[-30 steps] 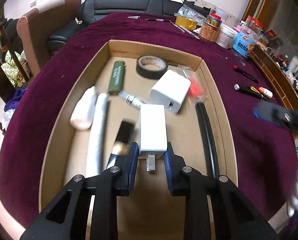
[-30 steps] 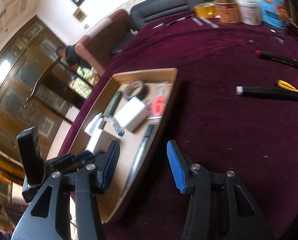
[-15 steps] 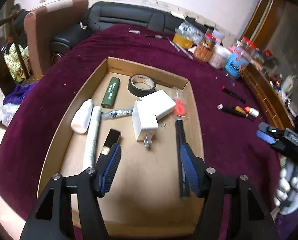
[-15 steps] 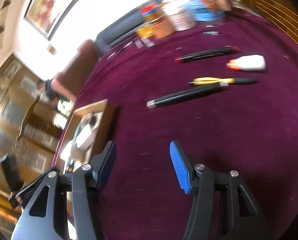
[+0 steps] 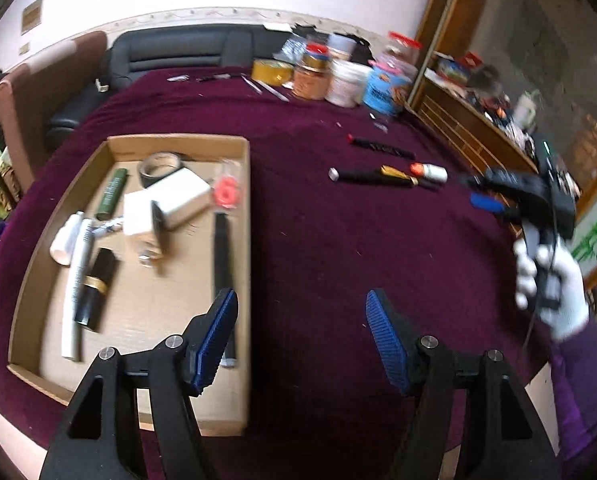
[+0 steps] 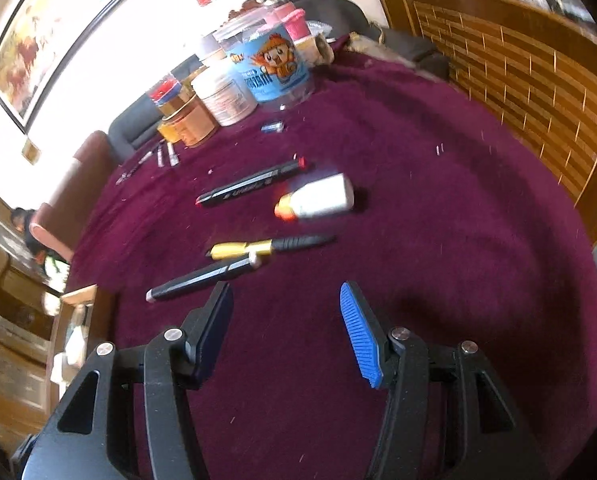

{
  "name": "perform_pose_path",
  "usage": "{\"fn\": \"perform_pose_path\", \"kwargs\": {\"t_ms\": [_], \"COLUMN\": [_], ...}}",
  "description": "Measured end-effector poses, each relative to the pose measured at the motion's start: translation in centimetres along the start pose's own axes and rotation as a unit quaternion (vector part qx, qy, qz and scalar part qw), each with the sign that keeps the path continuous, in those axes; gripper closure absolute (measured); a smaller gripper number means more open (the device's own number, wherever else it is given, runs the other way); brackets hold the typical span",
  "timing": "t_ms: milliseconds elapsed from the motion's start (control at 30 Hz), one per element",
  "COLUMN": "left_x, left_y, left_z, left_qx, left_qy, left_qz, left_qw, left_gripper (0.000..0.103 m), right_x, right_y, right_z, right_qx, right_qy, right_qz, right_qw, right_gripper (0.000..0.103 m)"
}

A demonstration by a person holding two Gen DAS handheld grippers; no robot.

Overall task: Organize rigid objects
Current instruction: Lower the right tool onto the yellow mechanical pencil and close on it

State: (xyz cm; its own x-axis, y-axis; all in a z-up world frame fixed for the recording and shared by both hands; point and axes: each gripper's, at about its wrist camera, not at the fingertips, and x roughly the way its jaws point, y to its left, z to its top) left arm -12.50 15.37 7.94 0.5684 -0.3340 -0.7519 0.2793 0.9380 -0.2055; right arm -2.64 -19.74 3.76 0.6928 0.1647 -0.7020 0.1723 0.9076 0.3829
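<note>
Black pens (image 6: 202,278) lie just beyond the right gripper (image 6: 284,328), whose jaws gape empty over maroon cloth (image 6: 438,240).

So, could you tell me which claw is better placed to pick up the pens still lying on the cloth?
Right. The right claw is open and empty just short of the black pen, pointing at it. The left claw straddles the box edge, farther from the pens.

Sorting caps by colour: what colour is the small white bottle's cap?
Orange, on the white bottle lying on the cloth; clearest in the right wrist view.
</note>
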Motion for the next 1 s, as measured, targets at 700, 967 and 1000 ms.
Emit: {"fn": "perform_pose_path", "kwargs": {"t_ms": [700,967,1000], "left_x": [0.1,0.7,0.6], "left_y": [-1.8,-2.6,-2.7], "left_z": [-2.0,-2.6,-2.7], "left_qx": [0.001,-0.002,-0.002], "left_qy": [0.031,0.049,0.048], "left_qz": [-0.009,-0.035,-0.035], "left_qw": [0.9995,0.9982,0.9982], "left_gripper": [0.042,0.042,0.042], "right_x": [8.5,2.6,2.2], "right_y": [9.2,9.4,9.1], "right_z": [-2.8,-9.7,-9.9], "right_qx": [-0.201,-0.222,-0.213], "right_qy": [0.135,0.166,0.164], "right_qz": [-0.107,-0.051,-0.042], "right_qw": [0.964,0.959,0.962], "right_gripper": [0.05,0.05,0.05]}}
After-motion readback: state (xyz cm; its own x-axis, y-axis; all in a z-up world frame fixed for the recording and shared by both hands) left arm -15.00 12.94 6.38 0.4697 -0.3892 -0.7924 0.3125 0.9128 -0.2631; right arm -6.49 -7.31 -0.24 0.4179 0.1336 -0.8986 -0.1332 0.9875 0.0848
